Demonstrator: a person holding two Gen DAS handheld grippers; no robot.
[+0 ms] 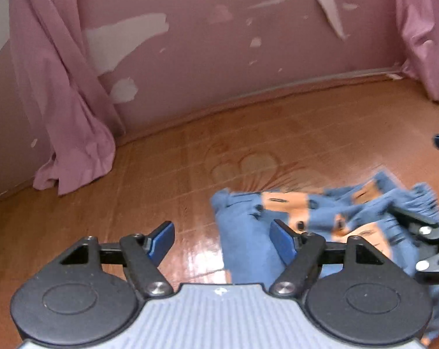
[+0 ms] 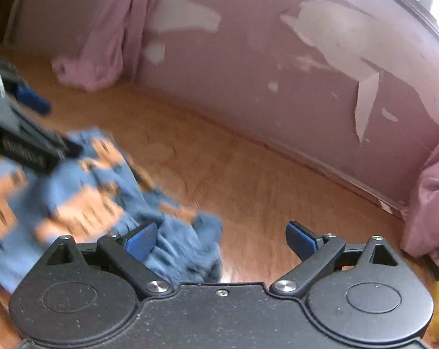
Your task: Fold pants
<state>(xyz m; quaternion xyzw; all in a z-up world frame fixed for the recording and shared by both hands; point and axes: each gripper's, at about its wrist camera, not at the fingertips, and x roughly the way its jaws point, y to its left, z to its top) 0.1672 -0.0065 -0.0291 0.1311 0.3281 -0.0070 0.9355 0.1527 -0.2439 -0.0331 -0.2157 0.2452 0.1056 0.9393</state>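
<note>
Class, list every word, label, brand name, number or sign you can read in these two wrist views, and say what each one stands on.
No readable text in either view.
Left claw body: one small white mark, too small to read.
Pants: blue with orange patches bearing dark marks, blurred; a pattern, not legible writing.
Floor: a faint heart-like decoration, no words.

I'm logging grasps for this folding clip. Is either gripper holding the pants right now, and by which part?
Nothing is held. The left gripper and right gripper are both open above the crumpled pants on the floor.
</note>
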